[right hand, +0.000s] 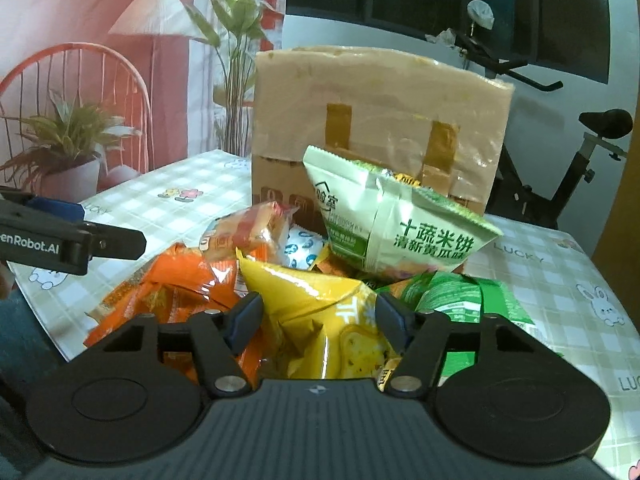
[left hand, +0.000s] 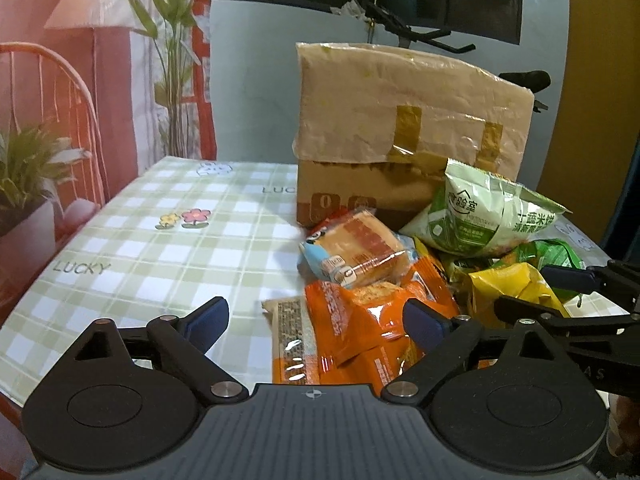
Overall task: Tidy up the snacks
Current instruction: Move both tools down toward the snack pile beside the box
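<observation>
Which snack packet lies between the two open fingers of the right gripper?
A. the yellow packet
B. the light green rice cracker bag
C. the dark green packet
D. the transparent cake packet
A. In the right wrist view the yellow packet fills the gap of the right gripper, whose jaws stand open on either side of it; the light green bag sits farther back, by the cardboard box.

snack pile (right hand: 320, 272) on table (left hand: 140, 240), in front of cardboard box (left hand: 412, 120) | rice-cracker bag (right hand: 396, 232) atop pile, against box | exercise bike (right hand: 560, 160) behind table
</observation>
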